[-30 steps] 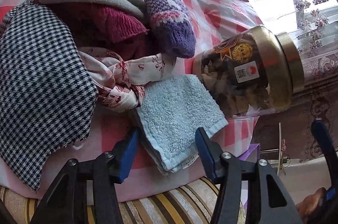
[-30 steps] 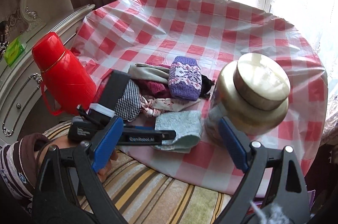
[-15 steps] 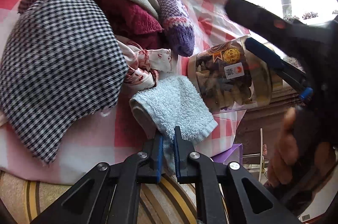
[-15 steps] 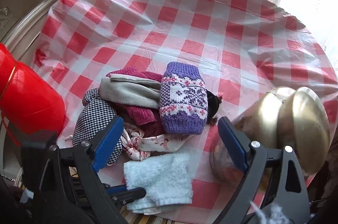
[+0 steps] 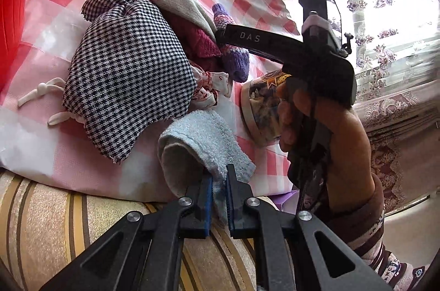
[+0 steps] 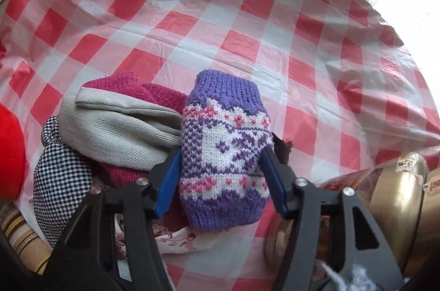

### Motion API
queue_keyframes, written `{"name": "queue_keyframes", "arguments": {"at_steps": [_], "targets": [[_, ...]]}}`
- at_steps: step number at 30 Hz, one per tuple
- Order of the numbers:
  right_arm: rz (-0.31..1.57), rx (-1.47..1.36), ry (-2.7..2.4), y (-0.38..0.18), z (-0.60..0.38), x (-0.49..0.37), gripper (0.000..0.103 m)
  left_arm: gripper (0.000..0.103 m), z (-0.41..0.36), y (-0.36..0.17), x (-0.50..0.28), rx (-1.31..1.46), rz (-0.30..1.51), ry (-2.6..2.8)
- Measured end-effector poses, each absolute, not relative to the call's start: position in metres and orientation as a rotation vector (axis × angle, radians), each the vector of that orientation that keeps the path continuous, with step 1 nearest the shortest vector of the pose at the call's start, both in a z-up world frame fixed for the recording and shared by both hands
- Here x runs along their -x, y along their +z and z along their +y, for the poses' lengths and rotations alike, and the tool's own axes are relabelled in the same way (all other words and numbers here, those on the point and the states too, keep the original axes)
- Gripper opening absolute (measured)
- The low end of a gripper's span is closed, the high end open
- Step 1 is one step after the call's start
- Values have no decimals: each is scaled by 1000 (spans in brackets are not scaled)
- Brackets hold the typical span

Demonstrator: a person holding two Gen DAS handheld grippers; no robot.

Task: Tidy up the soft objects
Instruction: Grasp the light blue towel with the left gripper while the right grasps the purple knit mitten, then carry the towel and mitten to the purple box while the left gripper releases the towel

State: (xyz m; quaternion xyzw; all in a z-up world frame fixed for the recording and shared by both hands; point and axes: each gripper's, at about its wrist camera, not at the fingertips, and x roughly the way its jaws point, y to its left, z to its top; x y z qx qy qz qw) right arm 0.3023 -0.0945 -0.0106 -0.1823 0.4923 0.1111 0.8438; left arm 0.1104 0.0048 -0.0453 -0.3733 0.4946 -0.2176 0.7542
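Observation:
A pile of soft things lies near the table's front edge. My left gripper (image 5: pixel 218 178) is shut on the near edge of the light blue towel (image 5: pixel 203 137). My right gripper (image 6: pixel 221 161) is open, its blue pads either side of the purple knitted mitten (image 6: pixel 224 153); I cannot tell whether they touch it. The mitten also shows in the left wrist view (image 5: pixel 233 57), partly behind the right gripper's body. Beside it lie a houndstooth cloth (image 5: pixel 129 76), a grey herringbone cloth (image 6: pixel 118 131), a maroon knit (image 6: pixel 154 96) and a white patterned cloth (image 5: pixel 211 87).
A glass jar with a gold lid (image 6: pixel 398 197) stands right of the pile. A red thermos (image 6: pixel 11 153) stands at the left. The red-checked tablecloth (image 6: pixel 247 16) stretches beyond the pile. A striped cushion (image 5: pixel 55 214) lies below the table edge.
My left gripper has shut on the towel's edge and pulled it slightly toward the table edge. My right gripper has come down over the pile and now straddles the purple mitten.

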Motion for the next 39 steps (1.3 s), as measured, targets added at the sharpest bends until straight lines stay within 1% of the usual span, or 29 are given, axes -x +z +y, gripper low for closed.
{"name": "queue_keyframes", "arguments": {"at_steps": [1,2,3,4,5,8,11,18,22,27,33,39], "targets": [[1045,387,236,-13,-94,-303,42,9,5,-45,-110,816,1078,-474],[1040,397,236,-14,-93,-302,36,9,19,-47,-105,815,1075,-475],[1028,400,239,-12,-92,-299,33,9,19,-46,-105,814,1070,-473],[1015,395,246,-9,-92,-296,27,9,20,-45,-104,812,1064,-470],[1006,382,257,-4,-93,-293,24,9,22,-42,-105,810,1059,-467],[978,352,301,11,-96,-281,21,9,26,-38,-106,813,1050,-458],[967,324,342,25,-101,-266,19,9,33,-34,-101,811,1039,-443],[916,262,442,62,-114,-218,18,7,45,-18,-89,790,986,-411],[890,200,475,82,-135,-190,18,7,48,0,-75,757,939,-412],[876,119,481,101,-174,-162,18,7,41,11,-63,733,919,-418],[848,31,440,119,-238,-131,18,7,13,49,-51,642,859,-485],[819,-50,362,130,-314,-101,18,7,-43,77,-51,540,855,-590]]}}
